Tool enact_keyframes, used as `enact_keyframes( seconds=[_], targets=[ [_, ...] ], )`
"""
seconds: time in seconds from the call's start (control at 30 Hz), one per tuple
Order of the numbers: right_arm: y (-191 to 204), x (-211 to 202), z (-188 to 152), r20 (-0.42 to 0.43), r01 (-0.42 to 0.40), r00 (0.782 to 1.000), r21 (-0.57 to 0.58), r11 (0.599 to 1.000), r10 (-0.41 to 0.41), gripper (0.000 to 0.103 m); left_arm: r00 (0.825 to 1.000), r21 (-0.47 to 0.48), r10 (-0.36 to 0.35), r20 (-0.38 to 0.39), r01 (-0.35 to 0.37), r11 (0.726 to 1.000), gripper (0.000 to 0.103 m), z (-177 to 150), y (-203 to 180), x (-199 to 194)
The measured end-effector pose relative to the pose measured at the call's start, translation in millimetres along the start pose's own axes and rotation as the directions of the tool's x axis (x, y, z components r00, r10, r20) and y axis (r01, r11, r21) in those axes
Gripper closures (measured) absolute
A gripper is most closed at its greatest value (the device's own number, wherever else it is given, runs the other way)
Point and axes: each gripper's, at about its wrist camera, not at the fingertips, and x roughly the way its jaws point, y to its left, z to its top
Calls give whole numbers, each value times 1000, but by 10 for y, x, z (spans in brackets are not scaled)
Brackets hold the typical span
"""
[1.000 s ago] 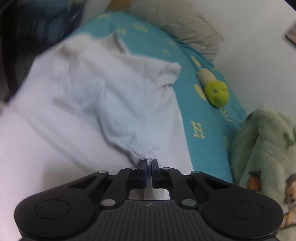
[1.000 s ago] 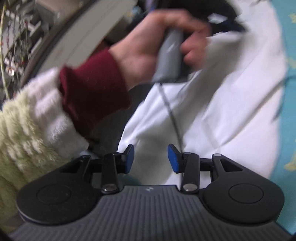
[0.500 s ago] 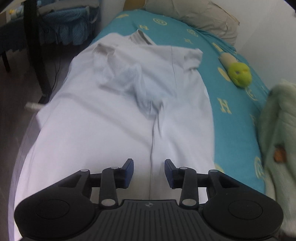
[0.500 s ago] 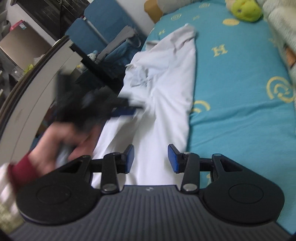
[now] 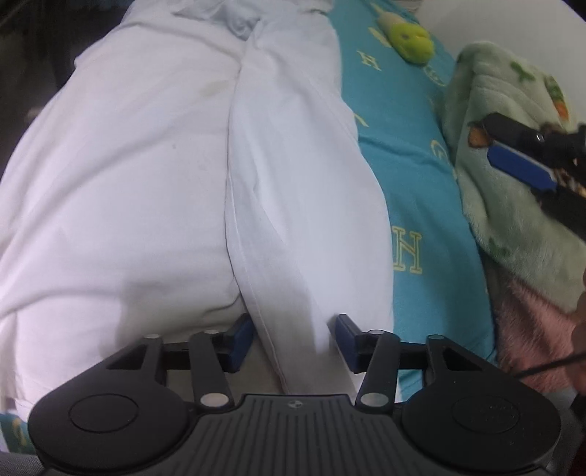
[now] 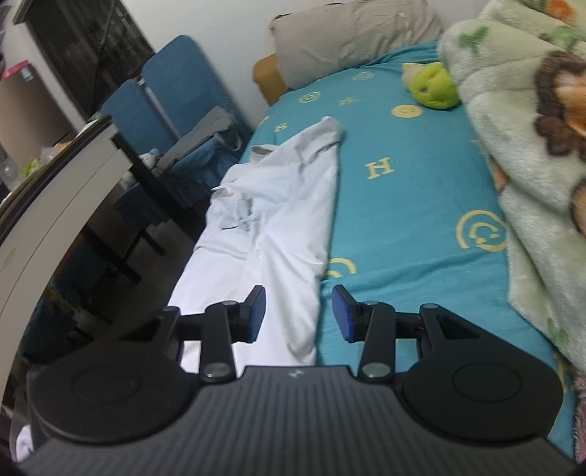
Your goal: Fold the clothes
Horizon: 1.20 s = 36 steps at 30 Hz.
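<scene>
A white shirt (image 5: 154, 175) lies stretched along the near edge of a bed with a teal sheet (image 5: 399, 121), one side folded lengthwise over the rest. My left gripper (image 5: 295, 342) is open, low over the shirt's near end, its jaws either side of the folded edge. My right gripper (image 6: 298, 316) is open and empty, above the shirt (image 6: 282, 205) near its right edge. The right gripper's blue-padded fingers also show in the left wrist view (image 5: 520, 164) at the far right.
A green fleece blanket (image 6: 520, 139) is piled on the right of the bed. A green plush toy (image 6: 432, 86) and a grey pillow (image 6: 351, 34) lie at the head. Blue chairs (image 6: 175, 99) and a dark desk stand left of the bed.
My left gripper let go of the shirt, opened and moved down to its near end. My right gripper swung from facing the other hand to looking along the bed.
</scene>
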Motion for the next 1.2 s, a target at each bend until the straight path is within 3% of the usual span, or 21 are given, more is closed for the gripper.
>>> enact_keyframes(
  seconds=[0.03,0.13,0.23,0.33,0.37,0.5,0.57,0.63,0.7,0.73,0.97,1.07,1.2],
  targets=[
    [-23,-1,2,2,7,1000,9,1000,-7,59,1000,7,-3,-9,3,1000,96,-53,-11,13],
    [-43,12,11,10,23,1000,21,1000,-23,59,1000,28,12,-22,-11,1000,99,-91,96,-118],
    [-55,23,26,20,35,999,31,999,-35,59,994,40,100,-53,-98,994,98,-95,264,-246],
    [-70,16,47,30,40,999,39,998,-41,59,981,49,176,-87,-172,984,81,-130,367,-316],
    [-78,12,54,33,41,999,43,998,-42,59,977,70,204,-62,-200,977,74,-156,349,-367],
    [-158,-31,83,47,53,997,78,996,-57,59,954,195,258,152,-285,939,53,-314,69,-649],
    [-208,-65,108,59,55,996,104,993,-61,59,952,263,204,230,-262,928,43,-407,-148,-718],
    [-280,-105,146,70,38,996,147,988,-49,51,954,326,147,262,-231,917,38,-509,-377,-684],
    [-367,-139,181,80,10,996,200,980,-27,15,954,388,104,281,-212,897,38,-596,-588,-617],
    [-401,-159,184,90,9,995,221,975,-30,10,955,420,97,281,-213,882,38,-626,-675,-553],
    [-519,-185,184,97,36,993,278,960,-66,12,975,612,65,212,-184,769,39,-844,-1000,31],
    [-486,-148,195,105,2,994,275,962,-32,12,979,625,94,183,-190,757,44,-873,-943,151],
    [-385,63,390,105,-78,993,240,968,54,12,983,600,74,170,-162,784,60,-818,-842,157]
  ],
)
